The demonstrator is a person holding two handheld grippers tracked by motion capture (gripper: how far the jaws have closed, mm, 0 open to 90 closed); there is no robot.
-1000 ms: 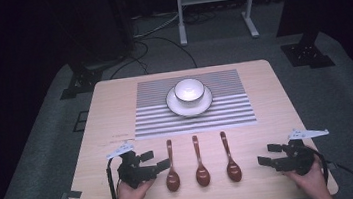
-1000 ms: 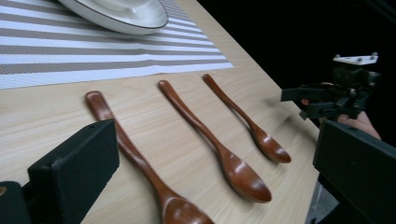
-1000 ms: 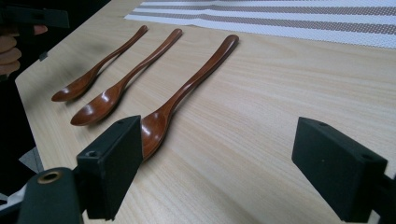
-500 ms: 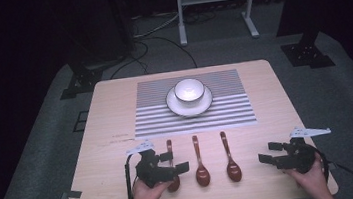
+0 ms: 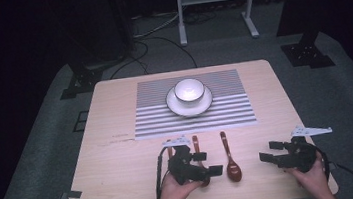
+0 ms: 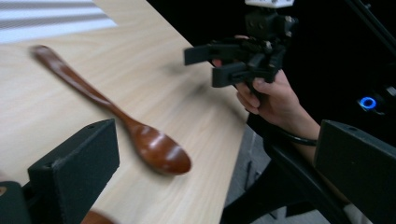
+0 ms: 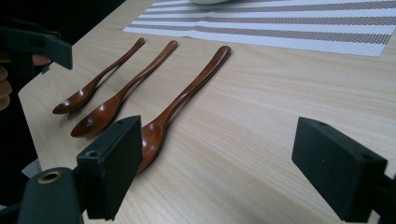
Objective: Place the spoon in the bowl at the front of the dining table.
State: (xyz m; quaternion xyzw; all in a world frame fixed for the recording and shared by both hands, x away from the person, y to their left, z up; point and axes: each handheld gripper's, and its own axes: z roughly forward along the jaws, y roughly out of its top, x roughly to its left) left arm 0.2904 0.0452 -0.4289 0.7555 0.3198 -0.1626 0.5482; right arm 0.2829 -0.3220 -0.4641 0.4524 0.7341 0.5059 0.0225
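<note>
**Q:** What is hidden or cut off on your side?

**A:** In the high view your left gripper (image 5: pixel 208 163) sits over the bowl end of the middle spoon (image 5: pixel 196 145) and most of the leftmost spoon (image 7: pixel 95 84). In the left gripper view, a second spoon bowl is cut by the bottom edge, and the picture is blurred.

**Q:** Where are the spoons, and how do they point?

**A:** All three wooden spoons lie side by side on the table (image 5: pixel 123 176), near its front edge and just short of the striped placemat (image 5: pixel 194 120). Their long axes run front to back, handles toward the placemat and bowls toward you. The rightmost spoon (image 5: pixel 231 161) lies free between your grippers.

**Q:** What are the jaws doing?

**A:** Your left gripper's jaws are spread wide, gripping nothing. Your right gripper (image 5: pixel 271 151) is also spread and empty (well apart from the spoons).

**Q:** And beyond them?

**A:** A white bowl (image 5: pixel 188 89) rests on its saucer (image 5: pixel 178 107), mid-placemat.
</note>
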